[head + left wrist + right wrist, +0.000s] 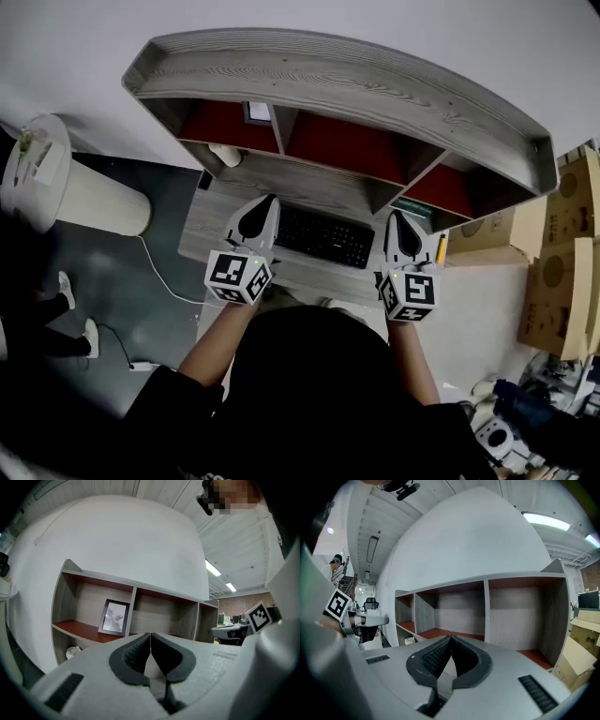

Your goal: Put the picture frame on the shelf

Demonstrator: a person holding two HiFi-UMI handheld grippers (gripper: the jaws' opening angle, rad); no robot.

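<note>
Left tool [269, 201] and right tool [395, 218], both closed, flank the keyboard [323, 236]

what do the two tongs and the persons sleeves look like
Both the left tongs and right tongs have pale grey moulded bodies with black ribbed pads. Each carries a white cube with black square markers. The person wears a black top whose sleeves stop above the forearms.

wall: white wall [375, 28] rising behind | floor: dark grey floor [112, 281] showing left | furniture: wood-grain desk [208, 223] standing against wall | light: ceiling strip [546, 520] glowing
</note>
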